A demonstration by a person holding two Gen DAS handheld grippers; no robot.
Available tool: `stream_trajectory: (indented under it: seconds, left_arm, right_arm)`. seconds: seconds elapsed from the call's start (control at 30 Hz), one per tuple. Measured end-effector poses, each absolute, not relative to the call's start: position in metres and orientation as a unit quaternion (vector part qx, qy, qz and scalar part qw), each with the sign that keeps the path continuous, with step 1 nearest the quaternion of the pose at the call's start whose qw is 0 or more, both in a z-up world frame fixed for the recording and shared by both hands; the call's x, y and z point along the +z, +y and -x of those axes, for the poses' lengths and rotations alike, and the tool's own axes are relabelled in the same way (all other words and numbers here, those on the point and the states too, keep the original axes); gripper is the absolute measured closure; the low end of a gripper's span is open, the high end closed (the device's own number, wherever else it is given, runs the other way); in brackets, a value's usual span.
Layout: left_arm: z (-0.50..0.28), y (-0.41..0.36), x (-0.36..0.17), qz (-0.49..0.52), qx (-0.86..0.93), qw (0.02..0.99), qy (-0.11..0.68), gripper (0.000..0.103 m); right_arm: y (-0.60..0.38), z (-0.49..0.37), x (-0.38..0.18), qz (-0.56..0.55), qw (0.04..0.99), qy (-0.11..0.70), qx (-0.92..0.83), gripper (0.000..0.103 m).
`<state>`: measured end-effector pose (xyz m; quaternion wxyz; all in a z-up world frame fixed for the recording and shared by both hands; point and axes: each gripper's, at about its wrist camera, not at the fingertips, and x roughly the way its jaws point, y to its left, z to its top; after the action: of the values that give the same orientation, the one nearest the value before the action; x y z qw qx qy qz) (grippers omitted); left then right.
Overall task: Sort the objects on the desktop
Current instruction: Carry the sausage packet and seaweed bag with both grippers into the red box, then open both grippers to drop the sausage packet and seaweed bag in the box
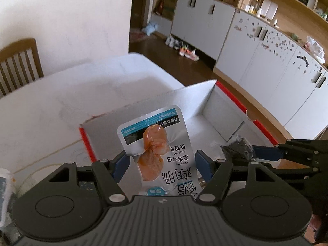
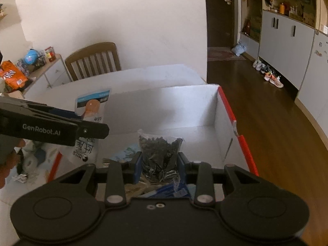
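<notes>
A white cardboard box (image 1: 217,112) with red edges sits on the white table; it also shows in the right wrist view (image 2: 184,106). My left gripper (image 1: 162,162) is open, its blue pads apart on either side of a silver chicken-sausage pouch (image 1: 157,151) that stands between them over the box's near edge. The pouch also shows in the right wrist view (image 2: 92,106), behind the left gripper's arm. My right gripper (image 2: 158,164) is shut on a clear bag of dark pieces (image 2: 160,151) and holds it above the box's inside; the bag also shows in the left wrist view (image 1: 237,148).
Blue-printed packets (image 2: 162,190) lie in the box under the bag. A wooden chair (image 2: 94,61) stands beyond the table. A side cabinet with snack bags (image 2: 14,75) is at the left. Crumpled wrappers (image 2: 28,164) lie on the table left of the box.
</notes>
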<state>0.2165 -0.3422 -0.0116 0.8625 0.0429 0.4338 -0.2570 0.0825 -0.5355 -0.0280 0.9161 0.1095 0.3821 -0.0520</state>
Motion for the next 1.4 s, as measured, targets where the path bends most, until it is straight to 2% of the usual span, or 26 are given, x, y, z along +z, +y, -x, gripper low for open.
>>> stream_trajectory:
  seconds: [0.37,0.8,0.97,1.4]
  left_arm:
    - [-0.247,-0.358,-0.037,-0.079,-0.245,0.846,0.467,0.033]
    - [-0.271,-0.375,-0.053,-0.143,-0.254,0.816,0.499,0.033]
    - [-0.261,-0.392,-0.055,-0.204,-0.273,0.810,0.476,0.040]
    - [-0.274,-0.385,-0.071,-0.192,-0.271,0.796,0.505,0.042]
  right_arm:
    - [-0.546,-0.117,-0.040,-0.087,0.907,0.409,-0.054,0.069]
    - [-0.543,-0.165,-0.067,-0.047,0.869,0.491,-0.049,0.069]
    - [-0.543,-0.175,-0.074,-0.042,0.856,0.513,-0.051,0.069]
    - [-0.544,-0.174,-0.093,-0.046,0.837,0.543,-0.052,0.066]
